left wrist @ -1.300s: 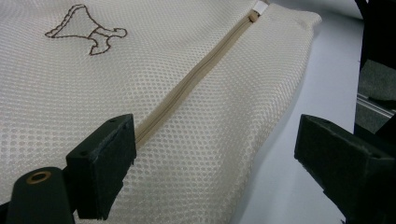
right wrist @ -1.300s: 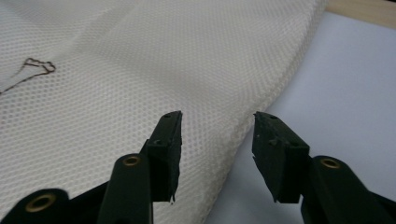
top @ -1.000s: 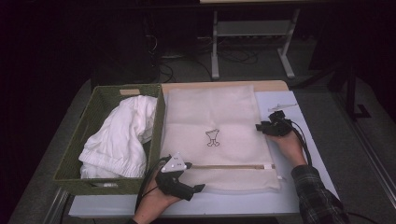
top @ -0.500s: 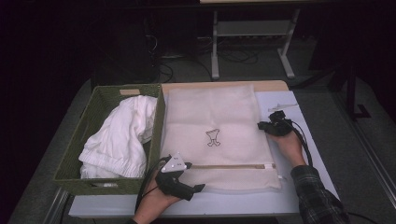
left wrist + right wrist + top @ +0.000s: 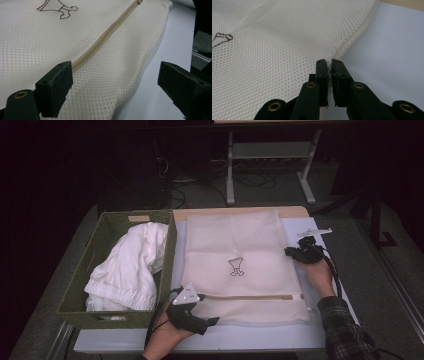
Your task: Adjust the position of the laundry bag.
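A cream mesh laundry bag (image 5: 240,265) lies flat on the white counter (image 5: 280,337), with a small dark outline figure (image 5: 235,266) stitched near its middle and a tan zipper (image 5: 250,297) running across its near part. Just beside the bag's left edge stands a green woven basket (image 5: 95,251) holding crumpled white clothing (image 5: 129,266). The left gripper (image 5: 212,321) rests at the bag's near left corner, a grey three-cornered plate (image 5: 188,295) on top, a hand (image 5: 165,337) behind it. The right gripper (image 5: 289,252) sits at the bag's right edge, held by a hand (image 5: 316,272) in a plaid sleeve (image 5: 345,332). Whether either gripper's fingers are parted cannot be told here.
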`<state>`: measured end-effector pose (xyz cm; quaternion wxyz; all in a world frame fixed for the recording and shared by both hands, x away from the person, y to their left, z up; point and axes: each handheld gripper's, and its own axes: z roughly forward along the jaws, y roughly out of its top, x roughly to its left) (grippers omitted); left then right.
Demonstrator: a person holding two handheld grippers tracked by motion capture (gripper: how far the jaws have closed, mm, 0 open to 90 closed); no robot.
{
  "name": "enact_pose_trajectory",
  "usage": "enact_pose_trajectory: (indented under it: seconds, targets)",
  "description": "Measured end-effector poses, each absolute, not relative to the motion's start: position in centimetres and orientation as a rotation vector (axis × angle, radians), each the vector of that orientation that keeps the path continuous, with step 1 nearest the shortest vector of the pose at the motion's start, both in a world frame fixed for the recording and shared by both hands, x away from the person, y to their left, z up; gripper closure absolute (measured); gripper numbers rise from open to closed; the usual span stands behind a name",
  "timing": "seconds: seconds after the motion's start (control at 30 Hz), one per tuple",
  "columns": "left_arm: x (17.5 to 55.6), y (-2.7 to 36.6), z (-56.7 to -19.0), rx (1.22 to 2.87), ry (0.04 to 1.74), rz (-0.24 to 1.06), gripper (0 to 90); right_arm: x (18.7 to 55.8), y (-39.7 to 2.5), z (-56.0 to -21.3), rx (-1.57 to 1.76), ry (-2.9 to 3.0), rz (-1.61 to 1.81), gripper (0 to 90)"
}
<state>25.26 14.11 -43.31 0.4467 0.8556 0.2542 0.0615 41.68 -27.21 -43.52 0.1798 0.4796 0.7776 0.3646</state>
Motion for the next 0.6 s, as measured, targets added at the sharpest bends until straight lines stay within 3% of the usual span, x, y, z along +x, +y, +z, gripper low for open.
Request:
enact_pose_trajectory:
  seconds: [0.6]
  targets:
    - [25.3, 14.1, -43.3, 2.120, 0.629, 0.153, 12.1, 41.5, -30.8, -43.1, 1.394, 2.165, 0.953, 83.4]
